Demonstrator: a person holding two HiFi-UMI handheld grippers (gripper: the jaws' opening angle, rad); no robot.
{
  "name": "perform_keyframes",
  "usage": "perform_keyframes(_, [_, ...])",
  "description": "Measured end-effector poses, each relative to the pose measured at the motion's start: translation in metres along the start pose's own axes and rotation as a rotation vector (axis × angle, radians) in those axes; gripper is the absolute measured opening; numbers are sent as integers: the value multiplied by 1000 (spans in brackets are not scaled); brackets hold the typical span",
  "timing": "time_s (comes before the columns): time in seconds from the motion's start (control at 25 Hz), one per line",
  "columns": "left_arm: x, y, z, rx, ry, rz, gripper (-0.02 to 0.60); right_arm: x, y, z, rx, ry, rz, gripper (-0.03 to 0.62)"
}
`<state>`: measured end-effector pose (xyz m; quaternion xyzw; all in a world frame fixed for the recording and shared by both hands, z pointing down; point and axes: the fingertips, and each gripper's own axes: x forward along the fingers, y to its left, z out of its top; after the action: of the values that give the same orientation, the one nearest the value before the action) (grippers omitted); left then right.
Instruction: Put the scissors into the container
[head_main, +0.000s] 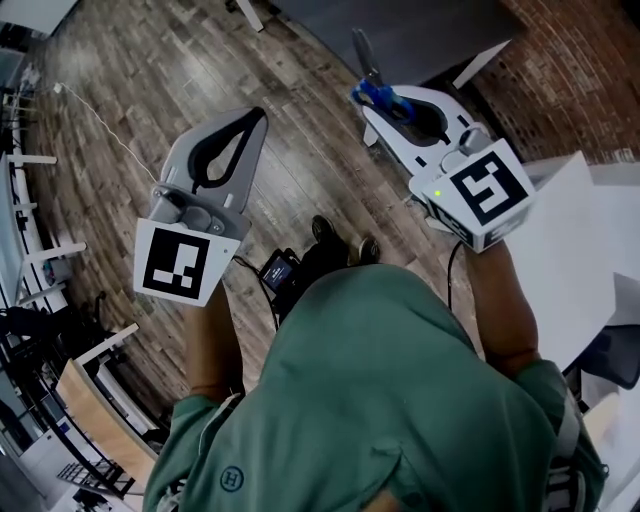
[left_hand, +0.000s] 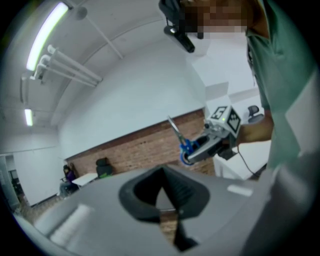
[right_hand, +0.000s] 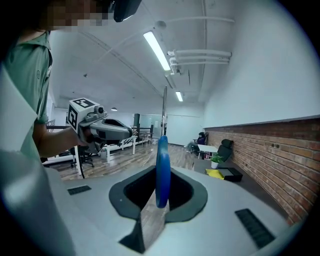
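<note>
Right claw (head_main: 385, 100) grips scissors (right_hand: 162, 165) by the handle, blades pointing straight ahead.

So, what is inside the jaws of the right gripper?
The scissors: the right gripper is shut on their blue handle, and the blades point out past the tips. The part of the handle where the jaws press on it is covered by them.

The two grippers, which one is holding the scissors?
The right gripper: its jaws are clamped on the blue-handled scissors, blades sticking out past the tips. The left gripper has its jaws shut on nothing.
</note>
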<state>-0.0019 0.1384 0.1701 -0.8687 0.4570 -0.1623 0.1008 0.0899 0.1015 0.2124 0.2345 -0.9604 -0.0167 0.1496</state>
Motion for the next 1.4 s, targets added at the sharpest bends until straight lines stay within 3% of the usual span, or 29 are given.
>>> perform_keyframes(0.64, [16,95,-23,1,-91,-71,3,79,-23,32,-7,33,-113,48])
perform_keyframes(1.4, [94,157,-47,-58,-37,-39,3,141,-112,21,8,64,-54,47])
